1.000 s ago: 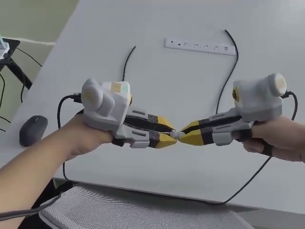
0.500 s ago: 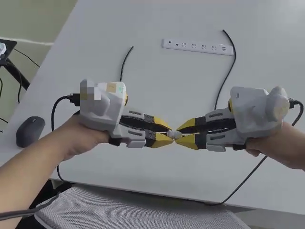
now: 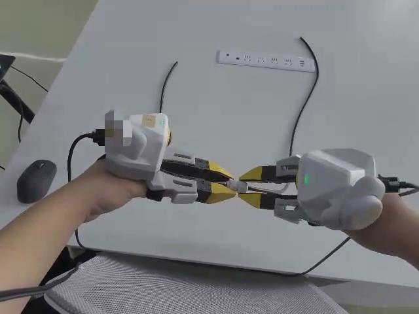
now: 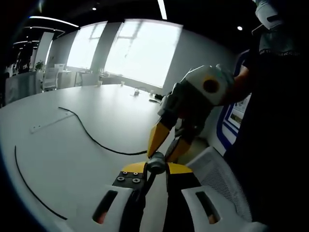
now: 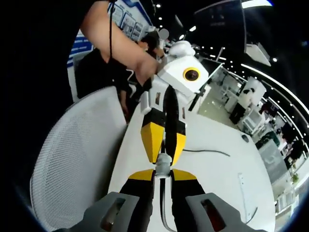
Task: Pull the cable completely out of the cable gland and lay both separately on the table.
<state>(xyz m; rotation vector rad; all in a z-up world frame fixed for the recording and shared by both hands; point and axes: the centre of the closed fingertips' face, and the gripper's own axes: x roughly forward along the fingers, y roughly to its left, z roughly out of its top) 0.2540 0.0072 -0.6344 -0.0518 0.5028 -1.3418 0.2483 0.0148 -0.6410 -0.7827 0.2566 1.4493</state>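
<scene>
The left gripper and the right gripper meet tip to tip in the air just above the near edge of the broad white table. Between them is a small pale grey plastic cable gland. The left jaws are pressed together on it. The right jaws pinch the thin white cable where it leaves the gland, and the cable runs back between them toward 3 o'clock. Beyond the tips, toward 12 o'clock, lies open tabletop up to a long white power strip, whose black cord trails down toward 4 o'clock. A thin black lead lies at 11 o'clock and a dark grey computer mouse at 9 o'clock, near the left edge. A grey mesh chair seat sits at 6 o'clock, below the table edge. In the left gripper view, tall bright windows line the far wall.
</scene>
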